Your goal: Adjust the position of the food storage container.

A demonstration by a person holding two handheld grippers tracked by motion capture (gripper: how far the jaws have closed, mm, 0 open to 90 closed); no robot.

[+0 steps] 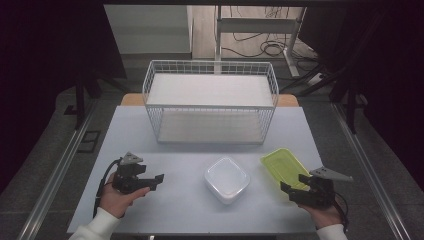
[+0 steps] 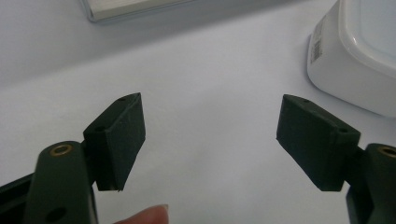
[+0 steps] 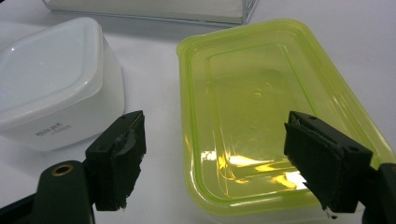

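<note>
Both my jaws stand wide apart, gripping nothing: my left gripper [image 1: 159, 181] left of the white container [image 1: 226, 179], my right gripper [image 1: 290, 189] at the near end of the green container [image 1: 281, 163]. The wire basket [image 1: 210, 101] stands far on the table [image 1: 180, 205].

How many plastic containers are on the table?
2. The white container sits at the front centre of the table; the green container lies to its right, near the right gripper.

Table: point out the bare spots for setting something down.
Bare: the strip between the wire basket and the white container, and the left side beyond the left hand-held gripper. Crowded: front right, around the green container and the right hand-held gripper.
</note>
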